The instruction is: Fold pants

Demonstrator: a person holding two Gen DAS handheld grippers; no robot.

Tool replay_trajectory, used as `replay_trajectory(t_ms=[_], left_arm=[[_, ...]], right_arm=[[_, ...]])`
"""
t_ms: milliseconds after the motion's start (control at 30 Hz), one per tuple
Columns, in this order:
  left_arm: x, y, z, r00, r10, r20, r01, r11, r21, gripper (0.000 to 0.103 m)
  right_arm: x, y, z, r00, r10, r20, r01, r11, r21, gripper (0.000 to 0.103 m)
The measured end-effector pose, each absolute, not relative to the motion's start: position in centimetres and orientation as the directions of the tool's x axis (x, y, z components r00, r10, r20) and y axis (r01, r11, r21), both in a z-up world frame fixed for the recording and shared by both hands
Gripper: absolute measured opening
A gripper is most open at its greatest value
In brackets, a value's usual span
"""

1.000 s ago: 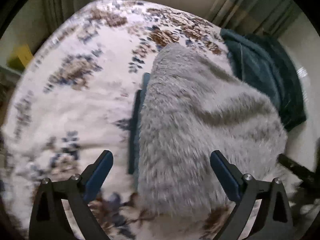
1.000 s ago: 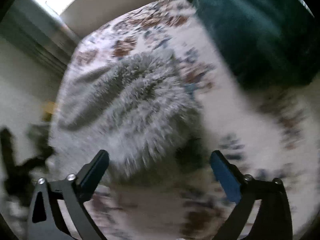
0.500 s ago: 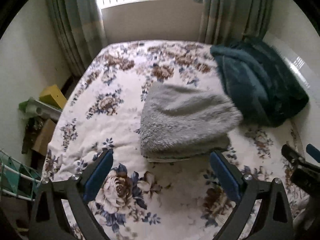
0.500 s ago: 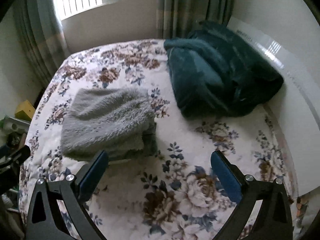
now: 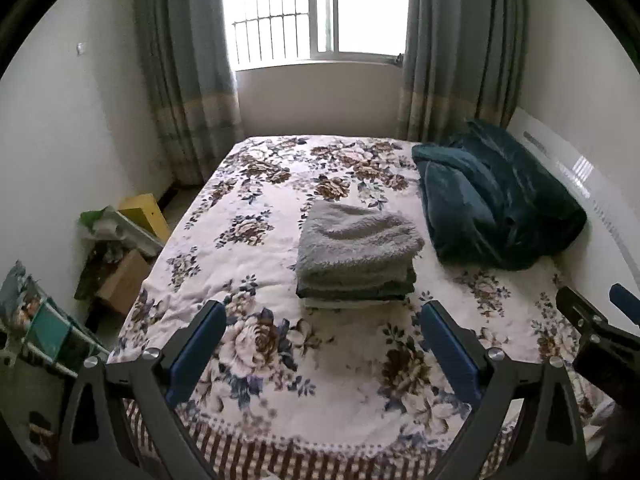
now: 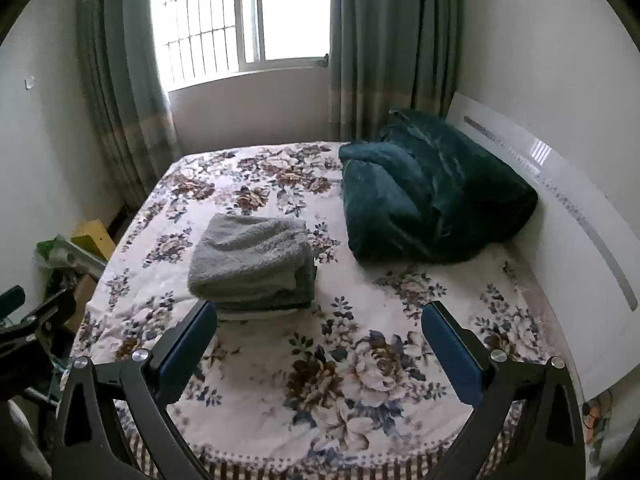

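Two grippers hung above the near end of the floral bedspread (image 5: pixel 256 264), both with their blue-padded tongs spread wide apart and holding nothing. Taking the folded grey pants (image 5: pixel 356 252) as the landmark: far to their left, off the bed and against the wall, sat a yellow box (image 5: pixel 146 216) and a cardboard box (image 5: pixel 124 280) among some clutter. Nearer the camera and to the left of the pants stood the left gripper (image 5: pixel 320 340), clear of the fabric, with only flowered cloth showing between its fingers. The pants themselves lay in a squared, fluffy stack near the middle of the bed, resting on top of other folded layers, a darker one and a pale one at the bottom. Behind the pants, past the far edge of the bed, a barred window (image 5: pixel 316 12) shone between grey-green curtains (image 5: pixel 188 76). Just to the right of the pants lay a bundled dark teal blanket (image 5: pixel 496 208), close beside the stack, against a white headboard (image 6: pixel 568 216). From its own camera the right gripper (image 6: pixel 320 340) stood nearer than the pants and to their right, apart from them.
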State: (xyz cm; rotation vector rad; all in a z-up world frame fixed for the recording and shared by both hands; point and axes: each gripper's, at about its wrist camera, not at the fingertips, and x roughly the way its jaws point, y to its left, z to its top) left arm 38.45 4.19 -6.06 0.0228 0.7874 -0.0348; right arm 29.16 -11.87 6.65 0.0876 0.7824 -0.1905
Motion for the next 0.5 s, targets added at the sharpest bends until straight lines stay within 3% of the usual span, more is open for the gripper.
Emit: replay_trajectory(t_ms=[200, 500], left_arm=[[32.7, 4.6, -2.6, 0.751, -0.011, -0.660, 0.018, 1.000, 0.003, 0.099], [29.4, 5.6, -0.1, 0.777, -0.011, -0.629, 0.016, 1.000, 0.002, 0.099]], right_arm=[[21.3, -11.7, 12.1, 0.738, -0.116, -0.664, 0.182, 0.983, 0.031, 0.103], [16.2, -9.9, 17.2, 0.769, -0.110, -0.629, 0.168, 0.985, 0.033, 0.103]])
